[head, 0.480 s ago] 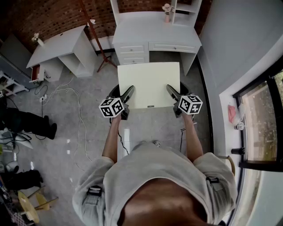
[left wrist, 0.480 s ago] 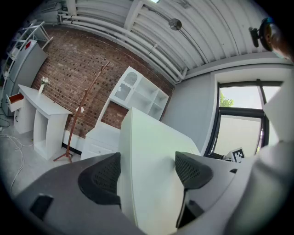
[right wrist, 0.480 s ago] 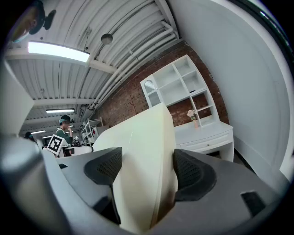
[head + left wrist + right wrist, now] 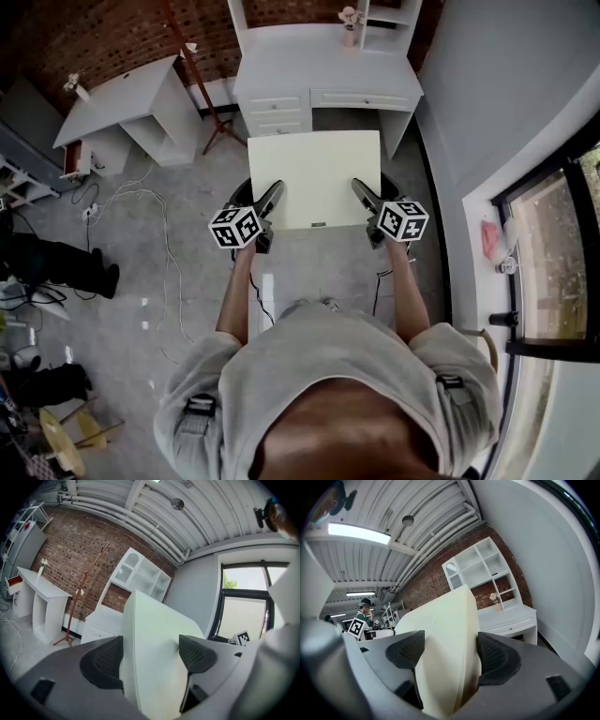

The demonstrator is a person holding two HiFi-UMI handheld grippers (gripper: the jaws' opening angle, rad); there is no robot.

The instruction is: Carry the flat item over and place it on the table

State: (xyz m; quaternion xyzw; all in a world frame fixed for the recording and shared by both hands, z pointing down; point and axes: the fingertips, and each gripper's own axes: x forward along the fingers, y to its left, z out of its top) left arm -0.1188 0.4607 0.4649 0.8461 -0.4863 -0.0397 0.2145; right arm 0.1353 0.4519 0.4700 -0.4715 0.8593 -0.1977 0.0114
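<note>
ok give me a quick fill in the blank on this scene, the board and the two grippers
1. The left gripper and right gripper are both shut on one flat cream ___.
2. The board is gripped along the edge ___ to the person.
3. The wall behind the white desk is bare ___.

Missing words: board; nearest; brick

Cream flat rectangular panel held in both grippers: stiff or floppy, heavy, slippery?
Probably stiff: the cream flat rectangular panel juts forward from the left gripper and right gripper, gripped only at its near edge, with no visible sag. Likely light for its size, since two edge pinches hold it up. Its smooth face could slip if tilted.
</note>
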